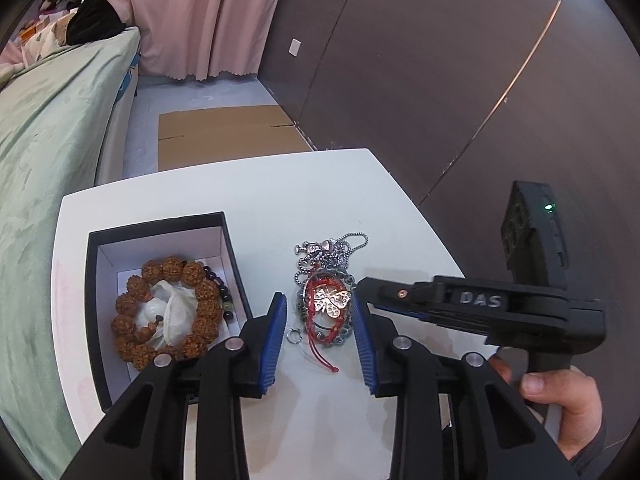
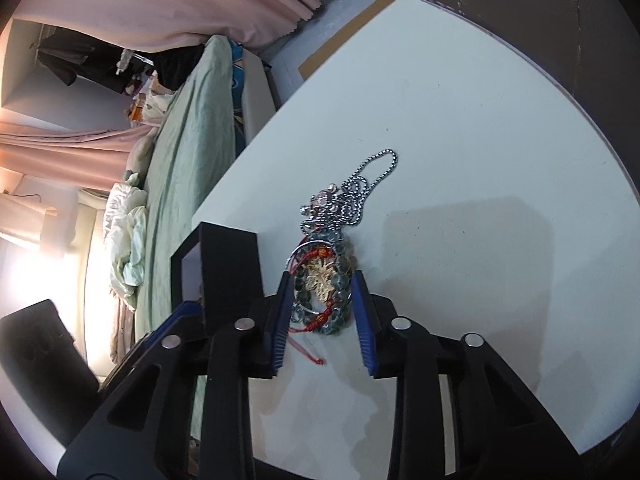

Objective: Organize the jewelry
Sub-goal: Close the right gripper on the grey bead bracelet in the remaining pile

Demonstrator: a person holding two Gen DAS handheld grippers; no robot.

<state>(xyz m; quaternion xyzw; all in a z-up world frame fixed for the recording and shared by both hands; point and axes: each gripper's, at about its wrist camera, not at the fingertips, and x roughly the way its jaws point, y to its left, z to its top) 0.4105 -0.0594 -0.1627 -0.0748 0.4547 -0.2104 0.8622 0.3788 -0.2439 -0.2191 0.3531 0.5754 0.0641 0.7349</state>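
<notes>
Lying in a tangled pile on the white desk (image 1: 248,200): a silver ball-chain necklace (image 1: 347,245), a red cord bracelet (image 1: 320,344), a gold butterfly pendant (image 1: 331,300) and a ring of grey-green beads (image 2: 340,276), all heaped together to the right of the black box (image 1: 93,320). Resting apart, just beside the pile's left edge, a small silver ring (image 1: 294,336).

Sitting inside the box, on its white lining: a brown rudraksha bead bracelet (image 1: 128,304) circling a crumpled white wrapper (image 1: 176,316), with a dark-bead bracelet (image 1: 224,300) tucked along the right wall.

Hovering over the pile, left tongs (image 1: 320,344) spread wide, blue-padded fingers (image 1: 274,344) flanking the red cord and pendant, gripping nothing. Whether the tips are touching the desk cannot be told.

Reaching in from the right, right tongs (image 2: 322,316) likewise spread, straddling the bead ring and pendant in the right wrist view, pads close alongside the beads but not closed on them. In the left wrist view, showing as a black body marked "DAS" (image 1: 480,300), its tip sitting at the pile's right edge, with a hand (image 1: 560,400) wrapping the grip.

Lying beyond the desk, a flattened cardboard box (image 1: 224,136) on the floor, a green-covered bed (image 1: 52,152) to the left, and pink curtains (image 1: 200,16) hanging behind.
</notes>
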